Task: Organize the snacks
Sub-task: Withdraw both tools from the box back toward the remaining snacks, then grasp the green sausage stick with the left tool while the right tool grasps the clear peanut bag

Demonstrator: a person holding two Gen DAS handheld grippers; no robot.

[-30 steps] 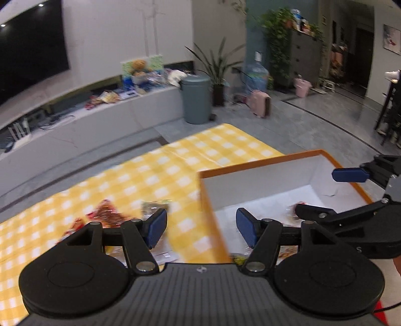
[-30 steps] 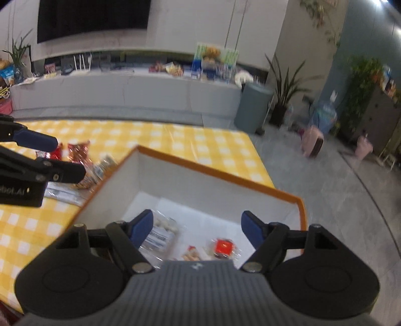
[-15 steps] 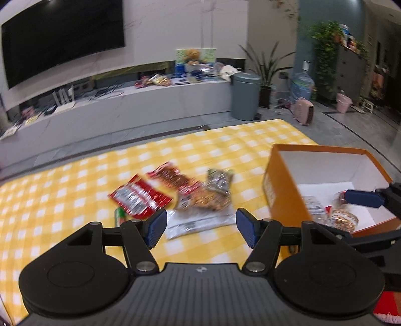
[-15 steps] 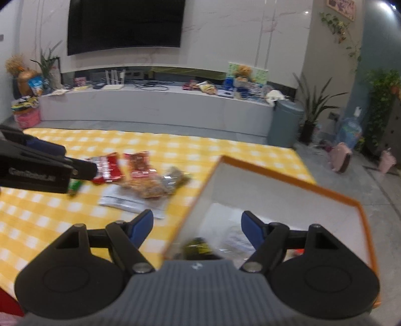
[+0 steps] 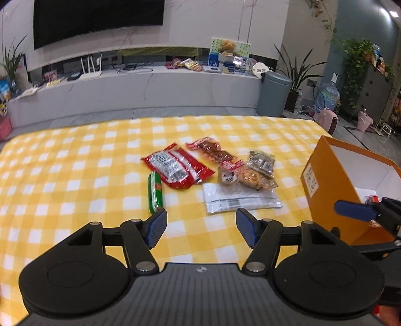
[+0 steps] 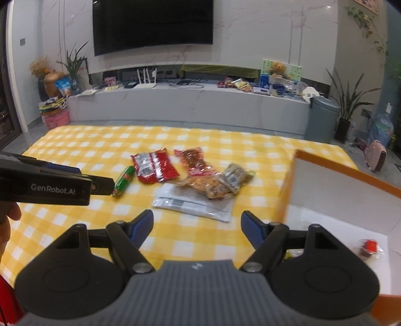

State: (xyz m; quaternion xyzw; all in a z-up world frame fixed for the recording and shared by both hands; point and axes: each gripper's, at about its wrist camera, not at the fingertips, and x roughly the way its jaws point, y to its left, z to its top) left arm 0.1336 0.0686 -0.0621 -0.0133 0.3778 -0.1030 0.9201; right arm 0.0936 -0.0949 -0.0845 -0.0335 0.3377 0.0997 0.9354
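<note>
Several snack packets lie on the yellow checked tablecloth (image 5: 75, 175): a red packet (image 5: 176, 168), a green sausage stick (image 5: 155, 191), a red-brown packet (image 5: 213, 150), a nut packet (image 5: 253, 179), a dark packet (image 5: 260, 160) and a white pouch (image 5: 240, 199). An orange box (image 5: 325, 185) with a white inside stands at the right and holds a small red snack (image 6: 369, 247). My left gripper (image 5: 201, 229) is open and empty, short of the snacks. My right gripper (image 6: 198, 227) is open and empty, over the box's left edge (image 6: 288, 190).
A long white TV bench (image 6: 188, 105) with clutter runs behind the table under a wall TV (image 6: 153, 23). A grey bin (image 5: 274, 92) and plants stand at the back right. The left gripper's side (image 6: 50, 188) shows at the left of the right wrist view.
Both grippers have pulled back and swung left, away from inside the box towards the loose snacks on the cloth. Both stay open and empty.
</note>
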